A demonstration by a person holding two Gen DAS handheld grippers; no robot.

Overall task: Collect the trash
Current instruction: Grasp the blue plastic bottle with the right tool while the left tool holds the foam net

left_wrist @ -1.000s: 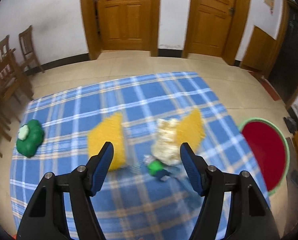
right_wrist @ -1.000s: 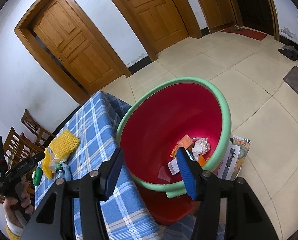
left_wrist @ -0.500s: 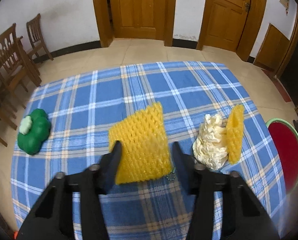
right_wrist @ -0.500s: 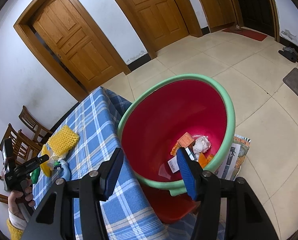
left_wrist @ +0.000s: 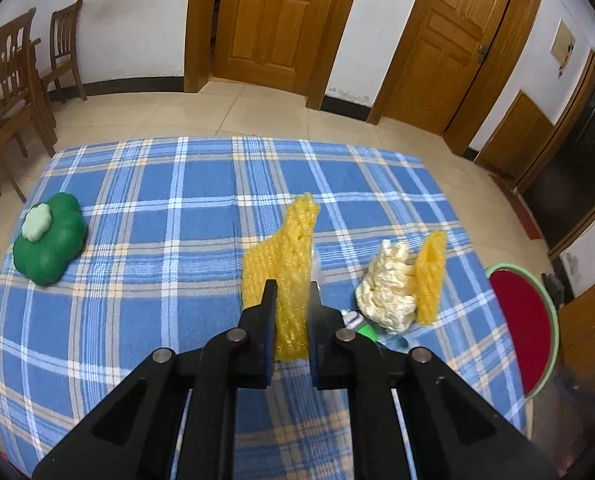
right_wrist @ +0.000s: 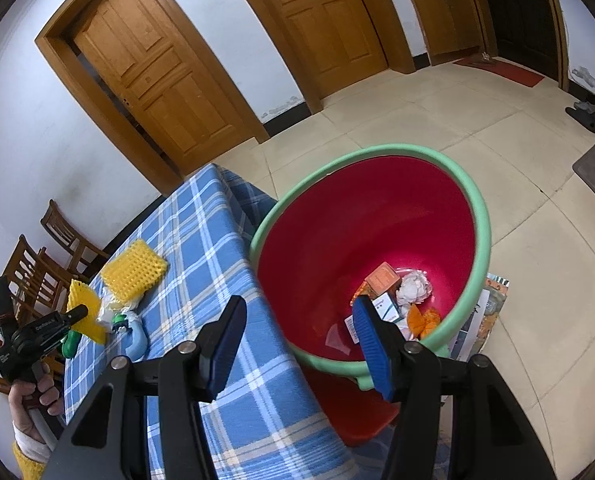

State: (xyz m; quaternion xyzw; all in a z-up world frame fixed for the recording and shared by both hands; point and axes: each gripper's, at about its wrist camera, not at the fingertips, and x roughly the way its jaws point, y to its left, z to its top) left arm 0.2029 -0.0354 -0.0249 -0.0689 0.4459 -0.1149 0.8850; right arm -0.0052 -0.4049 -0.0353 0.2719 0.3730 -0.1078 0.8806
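Observation:
My left gripper [left_wrist: 291, 288] is shut on a yellow foam net [left_wrist: 285, 256], squeezed upright between its black fingers over the blue plaid tablecloth [left_wrist: 169, 184]. To its right lie a crumpled cream wrapper [left_wrist: 389, 288] and a second yellow foam net [left_wrist: 431, 276]. In the right wrist view my right gripper [right_wrist: 297, 328] hangs open and empty above the red bin [right_wrist: 361, 240] with the green rim, which holds a small orange box [right_wrist: 382, 278], a white paper ball [right_wrist: 413, 288] and other scraps. That view also has the left gripper [right_wrist: 79, 312] holding its yellow foam net [right_wrist: 82, 312].
A green clover-shaped object [left_wrist: 49, 240] sits at the table's left edge. A green-capped plastic bottle [right_wrist: 131, 332] lies near the nets. Wooden chairs [left_wrist: 13, 80] stand left of the table. The bin's rim [left_wrist: 549, 320] shows off the table's right side. Printed paper [right_wrist: 481, 320] lies on the floor.
My left gripper has gone from open to shut on the near yellow foam net, pinching it narrow. The right gripper has stayed open over the bin.

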